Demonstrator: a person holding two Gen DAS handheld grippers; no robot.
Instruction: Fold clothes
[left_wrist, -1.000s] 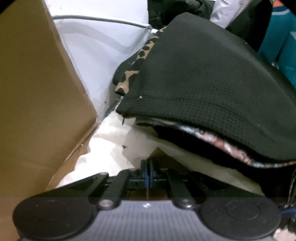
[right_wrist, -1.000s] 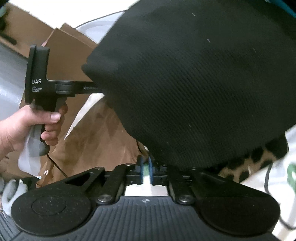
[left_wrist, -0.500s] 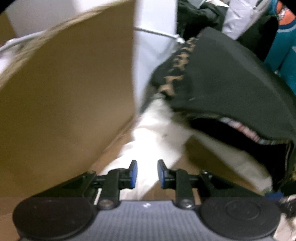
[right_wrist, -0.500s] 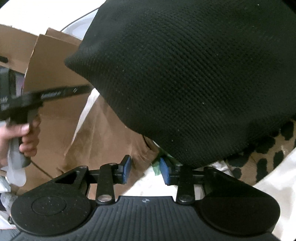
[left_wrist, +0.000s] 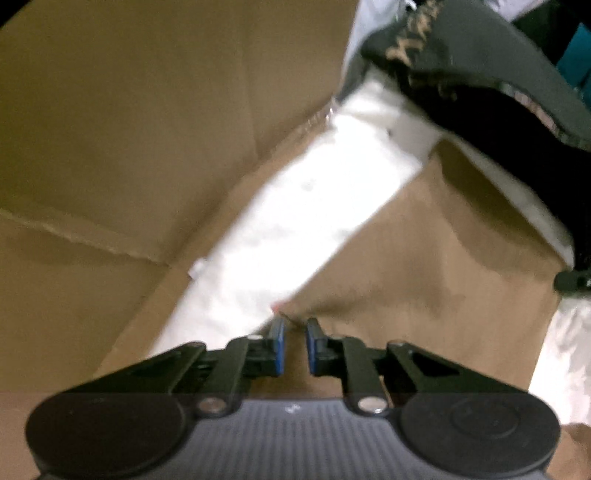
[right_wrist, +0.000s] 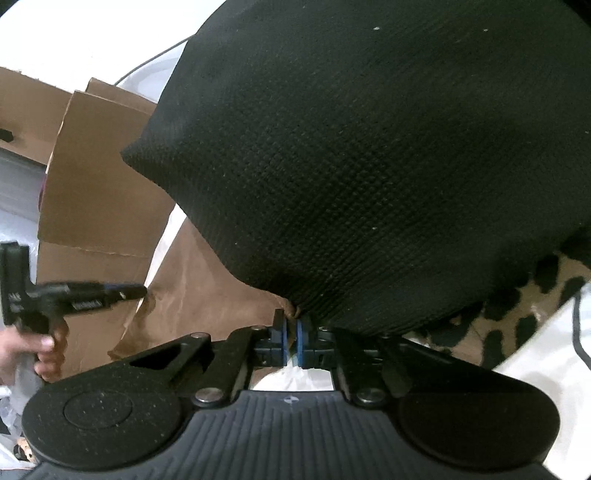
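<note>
Landmark: the black waffle-knit garment (right_wrist: 369, 166), lying on top of a heap of clothes.
Task's thing: a tan-brown garment (left_wrist: 424, 266) lies spread out flat below the black knit, over a white cloth (left_wrist: 303, 229). One of its corners runs under the knit's lower edge.
Right gripper (right_wrist: 291, 341): jaws pressed nearly together, pinching a small pucker of the tan cloth right at the black knit's lower edge.
Left gripper (left_wrist: 293, 345): jaws spread with a clear gap, holding nothing. Its tips sit just at a corner of the tan garment, away from the knit and beside the cardboard box (left_wrist: 147, 110).
Hand: a person's hand (right_wrist: 40, 343) grips the left tool's handle, far to the knit's left in the right wrist view.
Doing it well: my judgement is that the left jaws should close on that corner alone, without the white cloth beneath. Both corners should then lift evenly so the fold line runs straight and clear of the heap.
Textures: the black knit is a coarse, matte grid. The tan cloth is smooth, limp and softly creased. A leopard-print fabric (right_wrist: 517, 314) peeks out from under the knit's right side.
Blur: the left wrist view is smeared, so fine weave there cannot be told.
</note>
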